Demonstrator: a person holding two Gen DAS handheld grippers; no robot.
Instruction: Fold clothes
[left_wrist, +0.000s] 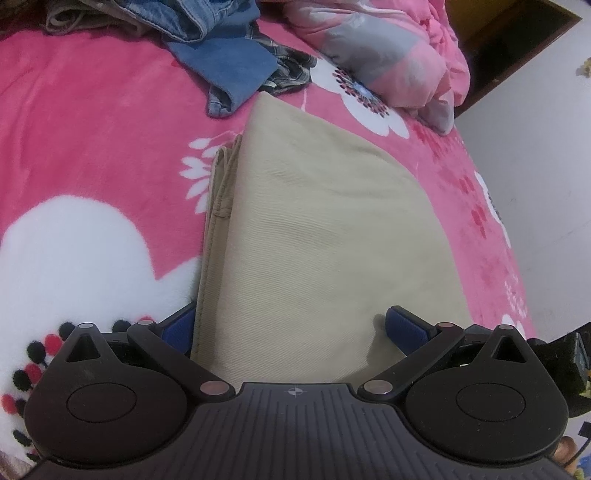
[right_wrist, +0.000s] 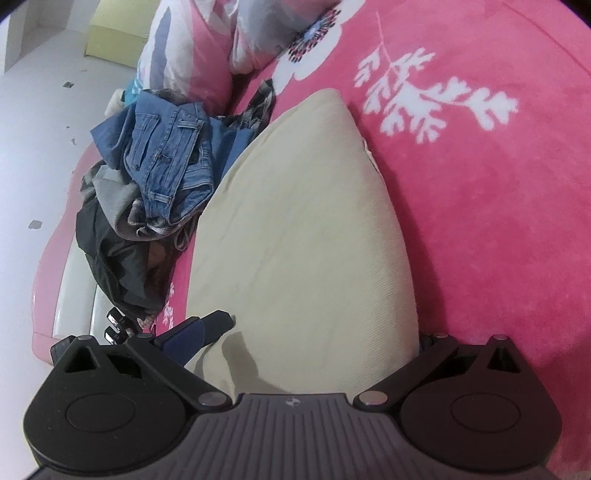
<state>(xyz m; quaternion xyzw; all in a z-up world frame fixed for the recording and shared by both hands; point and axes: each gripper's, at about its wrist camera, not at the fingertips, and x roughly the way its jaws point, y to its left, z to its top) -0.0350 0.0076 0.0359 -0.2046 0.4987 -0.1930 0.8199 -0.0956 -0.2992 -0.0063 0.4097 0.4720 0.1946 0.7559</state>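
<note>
Folded beige trousers (left_wrist: 317, 229) lie flat on the pink flowered blanket (left_wrist: 92, 122), stacked layers showing along their left side. My left gripper (left_wrist: 291, 328) is open at their near edge; its left blue pad (left_wrist: 179, 326) sits beside the cloth's edge and its right pad (left_wrist: 406, 326) rests on top. In the right wrist view the same trousers (right_wrist: 306, 229) stretch away. My right gripper (right_wrist: 314, 332) is open over their near end, its left finger (right_wrist: 199, 328) on the cloth and its right finger mostly hidden behind the fabric's edge.
A heap of blue jeans (right_wrist: 170, 162), a plaid shirt (left_wrist: 284, 62) and dark garments (right_wrist: 118, 258) lies beyond the trousers near the bed's edge. A pink and grey quilt (left_wrist: 399, 55) is bunched at the far end. Pale floor (right_wrist: 33, 147) borders the bed.
</note>
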